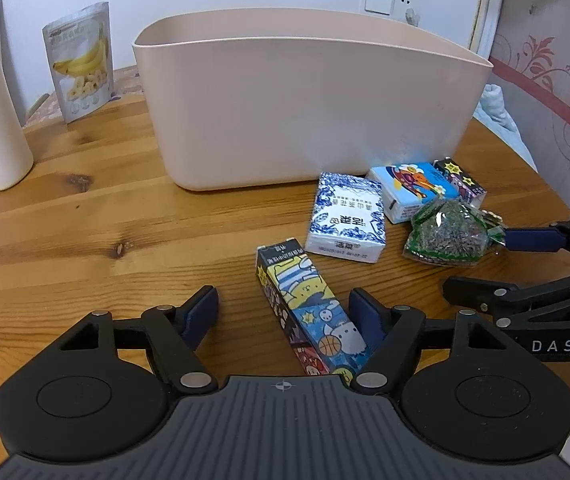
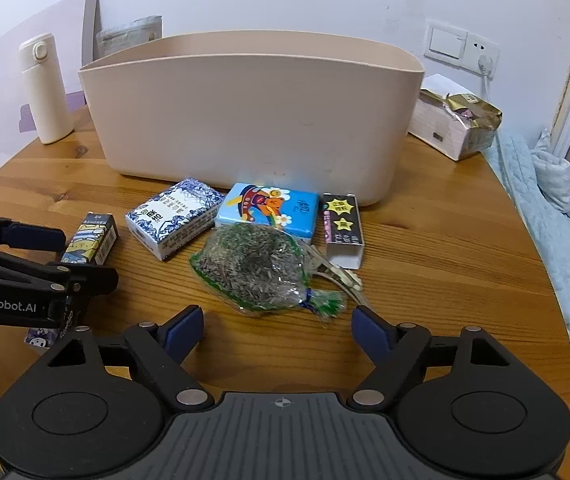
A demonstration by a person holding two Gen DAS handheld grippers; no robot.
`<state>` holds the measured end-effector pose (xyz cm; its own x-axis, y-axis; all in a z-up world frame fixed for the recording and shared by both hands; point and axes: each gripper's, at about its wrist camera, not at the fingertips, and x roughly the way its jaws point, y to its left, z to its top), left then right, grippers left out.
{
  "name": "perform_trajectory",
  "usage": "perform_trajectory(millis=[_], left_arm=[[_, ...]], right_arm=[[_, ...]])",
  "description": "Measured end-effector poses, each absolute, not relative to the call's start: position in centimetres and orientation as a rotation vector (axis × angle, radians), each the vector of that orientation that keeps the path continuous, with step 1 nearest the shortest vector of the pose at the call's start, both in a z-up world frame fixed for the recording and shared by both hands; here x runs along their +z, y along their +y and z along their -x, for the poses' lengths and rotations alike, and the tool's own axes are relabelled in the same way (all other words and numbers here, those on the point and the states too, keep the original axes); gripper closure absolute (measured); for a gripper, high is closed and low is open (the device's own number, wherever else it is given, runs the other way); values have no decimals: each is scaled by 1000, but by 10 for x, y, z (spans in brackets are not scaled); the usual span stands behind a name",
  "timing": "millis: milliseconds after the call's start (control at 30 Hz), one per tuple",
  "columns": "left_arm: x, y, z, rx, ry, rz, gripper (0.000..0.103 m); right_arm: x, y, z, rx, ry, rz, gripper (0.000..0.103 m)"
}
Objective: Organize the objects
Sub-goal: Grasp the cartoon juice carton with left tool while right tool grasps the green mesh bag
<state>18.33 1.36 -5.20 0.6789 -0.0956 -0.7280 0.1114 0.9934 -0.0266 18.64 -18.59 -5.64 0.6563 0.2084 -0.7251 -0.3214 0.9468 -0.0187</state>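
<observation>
- Left claw [image 1: 283,314] spread, straddling cartoon carton [image 1: 311,316]; I risk tipping it if one pad lands first.
- Right claw [image 2: 277,330] spread before herb bag [image 2: 251,270]; slippery film may squirt out.

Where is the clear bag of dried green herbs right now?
In the right wrist view the herb bag lies on the wooden table, centre, just ahead of the right gripper, touching the blue tissue pack behind it.

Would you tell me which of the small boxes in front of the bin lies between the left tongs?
The long cartoon-printed box; the blue-and-white floral box and blue bear box lie nearer the bin.
</observation>
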Motion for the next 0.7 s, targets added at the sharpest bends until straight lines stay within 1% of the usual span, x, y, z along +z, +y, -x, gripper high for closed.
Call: perform_trajectory(millis=[233,333,400,500,700], left_arm=[[-51,21,-191,-138,815,-17,29],[-51,24,-193,-146,813,-17,29],[-51,25,-194,-147,810,-19,32],[-52,26,-196,-143,803,-27,33],[-52,33,-200,-159,801,-18,33]], right_arm=[[-55,-170,-194,309,784,177,20],[-55,-166,-198,301,779,188,16],[-55,-162,-201,303,781,194,14],[-57,-157,-204,290,779,209,10],[-57,-158,-212,309,791,158,8]])
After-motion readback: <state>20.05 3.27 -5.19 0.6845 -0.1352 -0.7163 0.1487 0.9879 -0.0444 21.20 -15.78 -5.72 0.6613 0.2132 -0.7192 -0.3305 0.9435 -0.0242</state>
